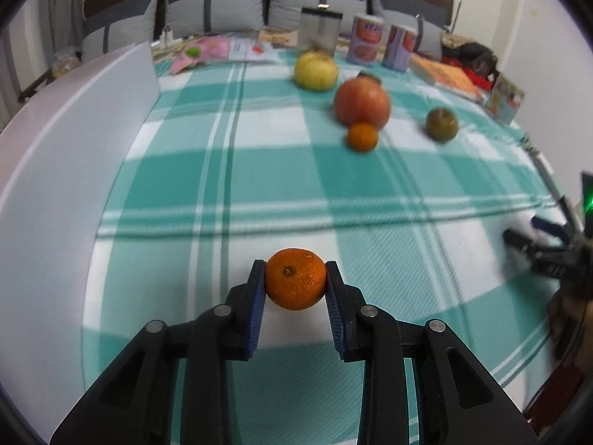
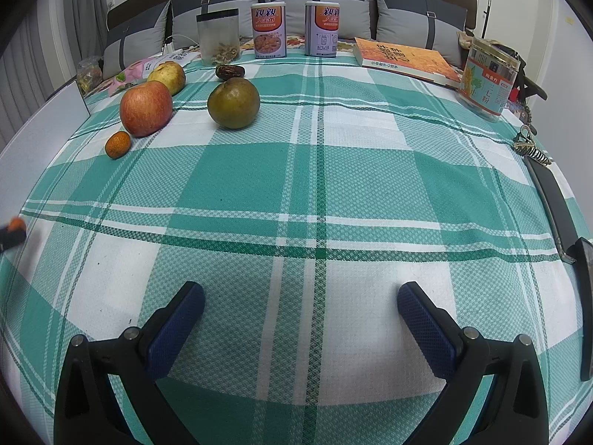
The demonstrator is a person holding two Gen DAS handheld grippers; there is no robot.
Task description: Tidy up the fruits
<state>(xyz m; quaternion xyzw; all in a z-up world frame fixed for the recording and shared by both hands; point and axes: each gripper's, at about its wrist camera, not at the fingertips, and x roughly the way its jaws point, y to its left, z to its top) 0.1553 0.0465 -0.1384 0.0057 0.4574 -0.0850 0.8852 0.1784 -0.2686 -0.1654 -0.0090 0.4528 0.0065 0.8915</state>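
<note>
Left tool [image 1: 295,278] pinches the orange [image 1: 295,279]; right tool [image 2: 301,306] spread, empty. Risk: round fruit may slip if the pinch loosens.

Two printed cans [image 2: 269,30], clear container [image 2: 218,37], orange book [image 2: 406,60] and labelled jar [image 2: 488,79] along checked cloth [image 2: 333,170]

On the checked green-and-white cloth [image 2: 333,170], the small orange kumquat [image 2: 117,144] lies just before the red apple [image 2: 146,108]; the yellow pear [image 2: 167,77] is behind, the green-brown round fruit [image 2: 233,102] to the right.
</note>
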